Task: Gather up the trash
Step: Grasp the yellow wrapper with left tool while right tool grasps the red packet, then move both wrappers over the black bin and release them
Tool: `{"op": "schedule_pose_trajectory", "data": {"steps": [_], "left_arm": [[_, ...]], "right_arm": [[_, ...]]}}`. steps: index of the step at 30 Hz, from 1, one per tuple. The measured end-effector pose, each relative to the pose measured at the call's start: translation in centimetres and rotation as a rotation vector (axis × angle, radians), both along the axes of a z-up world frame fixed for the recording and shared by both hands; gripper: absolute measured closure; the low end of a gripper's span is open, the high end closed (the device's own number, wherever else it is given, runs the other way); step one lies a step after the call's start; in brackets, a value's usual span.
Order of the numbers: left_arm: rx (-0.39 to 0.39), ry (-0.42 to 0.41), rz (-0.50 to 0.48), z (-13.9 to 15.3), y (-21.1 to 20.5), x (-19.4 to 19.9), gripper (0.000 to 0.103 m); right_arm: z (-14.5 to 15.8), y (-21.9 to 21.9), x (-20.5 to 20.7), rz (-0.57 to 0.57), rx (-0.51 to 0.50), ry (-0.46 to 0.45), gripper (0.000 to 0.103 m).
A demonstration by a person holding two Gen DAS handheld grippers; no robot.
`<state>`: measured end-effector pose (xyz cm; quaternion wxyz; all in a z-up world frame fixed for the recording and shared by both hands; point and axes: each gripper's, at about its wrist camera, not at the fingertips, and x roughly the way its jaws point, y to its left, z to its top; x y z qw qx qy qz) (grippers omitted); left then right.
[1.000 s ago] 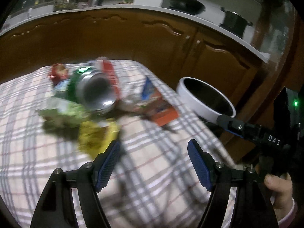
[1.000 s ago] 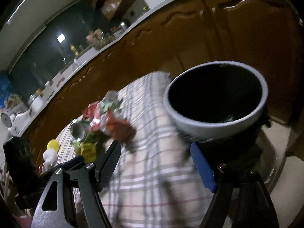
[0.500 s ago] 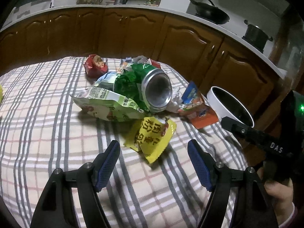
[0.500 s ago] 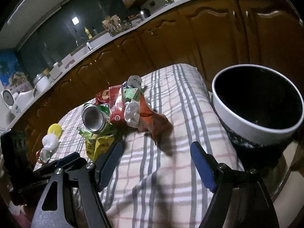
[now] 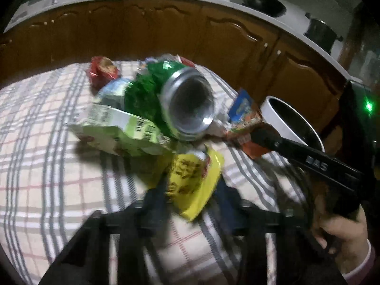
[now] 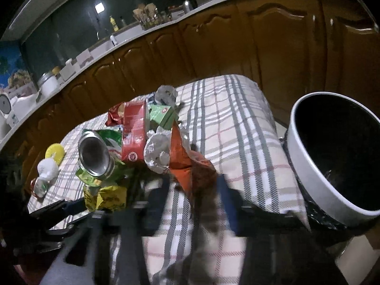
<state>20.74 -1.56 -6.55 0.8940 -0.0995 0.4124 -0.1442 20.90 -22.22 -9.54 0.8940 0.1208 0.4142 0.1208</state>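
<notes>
Left gripper (image 5: pixel 192 197) first: in the left wrist view its jaws have just been closing, and they now stand narrow around the near end of the yellow packet (image 5: pixel 193 181). The blur hides whether the pads press on it yet. Just beyond the fingers lies the rest of the heap: a crushed green can (image 5: pixel 182 102) with its silver end facing us, a pale green wrapper (image 5: pixel 118 130) to its left, a red wrapper (image 5: pixel 103 71) further back. To the right, the right gripper (image 5: pixel 258 135) reaches in at an orange and blue packet (image 5: pixel 247 123), with the white bin (image 5: pixel 270 109) beyond it, off the checked tablecloth (image 5: pixel 47 166).

Over to the right wrist view: jaws have just been closing here too, drawn in narrow around the near tail of the orange packet (image 6: pixel 190 166); again I can't tell if it is gripped. Ahead sit a red carton (image 6: pixel 134 130), a small green box (image 6: pixel 163 116) and crumpled foil (image 6: pixel 158 154). The bin stands to the right of the fingers, and only its dark liner shows inside.

My read: collecting has barely begun, and nearly the whole pile remains. The packets overlap, so lifting one could drag its neighbours, and the can may roll.
</notes>
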Motion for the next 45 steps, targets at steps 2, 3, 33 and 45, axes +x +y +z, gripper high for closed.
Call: {"op": "schedule_pose_trajectory", "data": {"steps": [2,3,33,45], "left_arm": [[0.0,-0.011,-0.021,0.1,-0.3,-0.2,0.086],[-0.006,-0.011,-0.031,0.1,-0.4,-0.1,0.087],[-0.023,-0.12,-0.278,2.9,-12.0,2.7,0.095],[-0.024,-0.156,-0.294,3.4,-17.3,7.8,0.095]], "right_arm": [[0.0,0.1,-0.3,0.014,0.002,-0.002,0.1],[0.1,0.2,-0.7,0.018,-0.001,-0.011,0.101],[4.4,-13.8,-8.2,-0.282,0.079,-0.118,0.102],[3.8,-17.8,-6.4,-0.335,0.085,-0.096,0.102]]}}
